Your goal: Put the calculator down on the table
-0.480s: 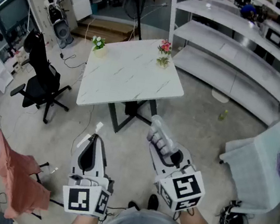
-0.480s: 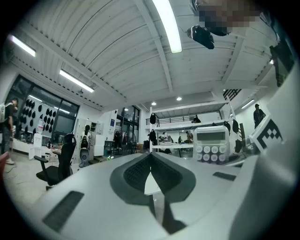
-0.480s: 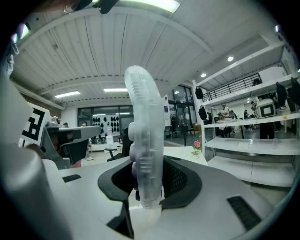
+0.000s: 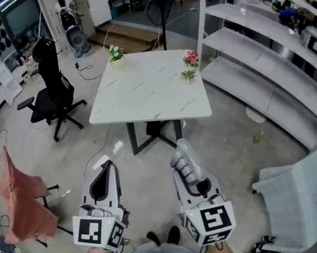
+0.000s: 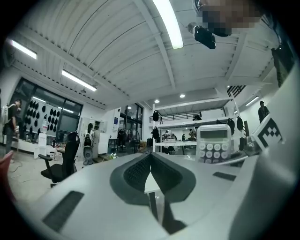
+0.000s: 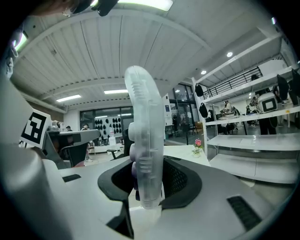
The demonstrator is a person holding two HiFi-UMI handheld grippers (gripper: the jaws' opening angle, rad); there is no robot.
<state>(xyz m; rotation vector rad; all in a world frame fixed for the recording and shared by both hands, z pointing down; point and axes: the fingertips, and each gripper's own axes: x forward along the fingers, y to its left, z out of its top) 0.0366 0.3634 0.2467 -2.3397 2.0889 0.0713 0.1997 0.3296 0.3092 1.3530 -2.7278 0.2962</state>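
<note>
The calculator (image 4: 185,159), clear plastic with pale round keys, stands on edge between the pads of my right gripper (image 4: 190,173), which is shut on it. In the right gripper view the calculator (image 6: 146,150) rises upright out of the jaws, and beyond it lies the white marble table (image 6: 181,151). The left gripper view shows the calculator (image 5: 214,144) face-on at the right. My left gripper (image 4: 103,183) is shut with nothing in it, its fingertips meeting in the left gripper view. The table (image 4: 152,92) stands ahead of both grippers, well apart from them.
Two small flower pots (image 4: 189,59) (image 4: 115,54) sit at the table's far corners. A black office chair (image 4: 49,91) stands to the left, a red cloth (image 4: 20,197) lies at lower left. Long white shelves (image 4: 276,58) run along the right, above a white seat (image 4: 309,194).
The table and both grippers sit slightly lower and more to the right in the head view. The right gripper still grips the calculator the same way.
</note>
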